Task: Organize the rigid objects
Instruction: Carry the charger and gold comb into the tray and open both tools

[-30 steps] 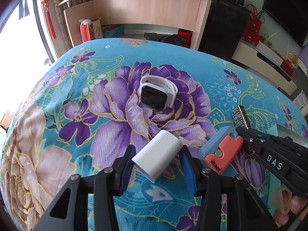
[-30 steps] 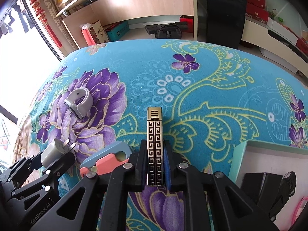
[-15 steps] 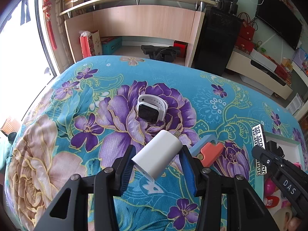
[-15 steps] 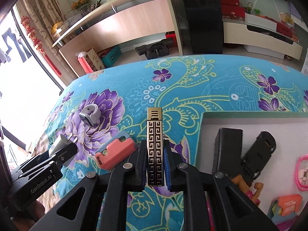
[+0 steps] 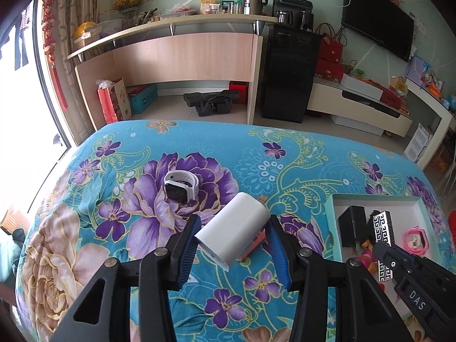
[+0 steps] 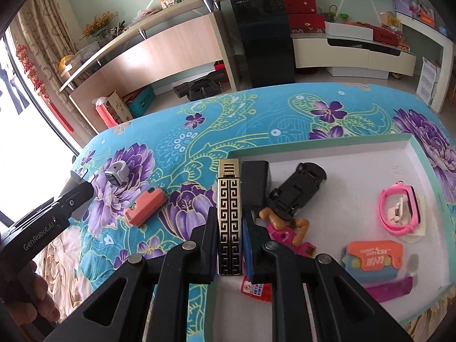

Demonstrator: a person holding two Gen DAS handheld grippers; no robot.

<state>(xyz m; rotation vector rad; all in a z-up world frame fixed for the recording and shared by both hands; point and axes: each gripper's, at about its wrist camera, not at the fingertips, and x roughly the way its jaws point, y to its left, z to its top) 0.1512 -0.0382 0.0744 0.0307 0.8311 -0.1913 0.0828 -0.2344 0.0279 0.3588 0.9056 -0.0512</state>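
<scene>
Both tongs loaded (white charger [image 5: 234, 229], patterned lighter [image 6: 229, 222]).

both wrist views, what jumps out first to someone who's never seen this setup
The loud turquoise bedspread with purple flowers fills both views. Each gripper carries something: the left gripper clamps a white rounded plastic charger block, and the right gripper pinches a slim gold-and-black patterned lighter above the white tray with a mint rim at the right.

I count two watches: one white watch [image 5: 182, 188] on the cloth and one pink watch [image 6: 399, 211] in the tray. I hold one white charger [image 5: 235, 230] and one patterned lighter [image 6: 229, 222]. One coral box [image 6: 145, 206] lies outside.
</scene>
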